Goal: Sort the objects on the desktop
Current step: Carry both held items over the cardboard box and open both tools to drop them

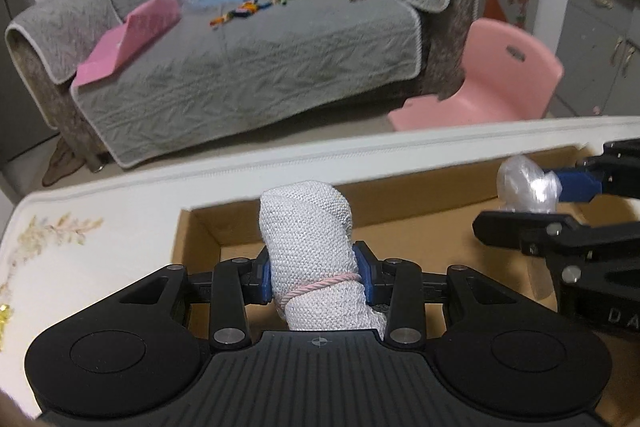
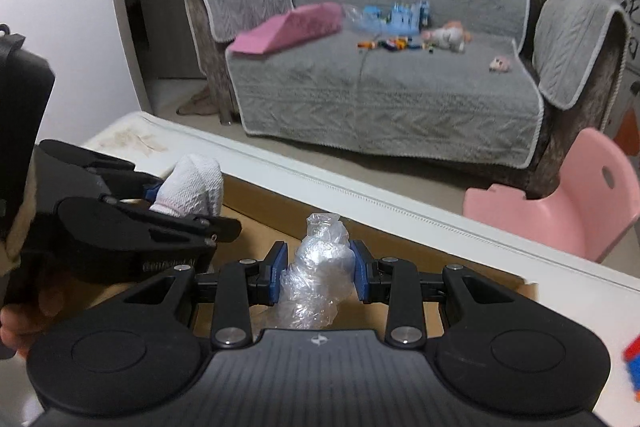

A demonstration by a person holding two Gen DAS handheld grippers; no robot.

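Desktop objects are in the air right now, two of them, both poised above the shallow brown cardboard box [image 1: 400,211] that sits on the white table [image 1: 100,211]. The left gripper [image 1: 318,277] pinches a rolled white knitted cloth tied with a thin pink cord [image 1: 306,227], its blue pads [image 1: 262,277] pressed into the roll just at the cord, the roll standing up between the fingers. The right gripper [image 2: 319,277] is closed on a crumpled wad of clear plastic film [image 2: 318,269], which bulges up past its fingertips.

The risks look mostly like grip and spacing problems. The plastic wad is soft and slippery (it may squash further and slide out before it is over the right part of the box), and being so light it could cling to a pad on release or bounce over the low wall. The cloth roll is held low, so its top could tip and knock the box rim. The two grippers are also near each other, the left just beside the right in the right wrist view, so a careless converging move could make them collide.
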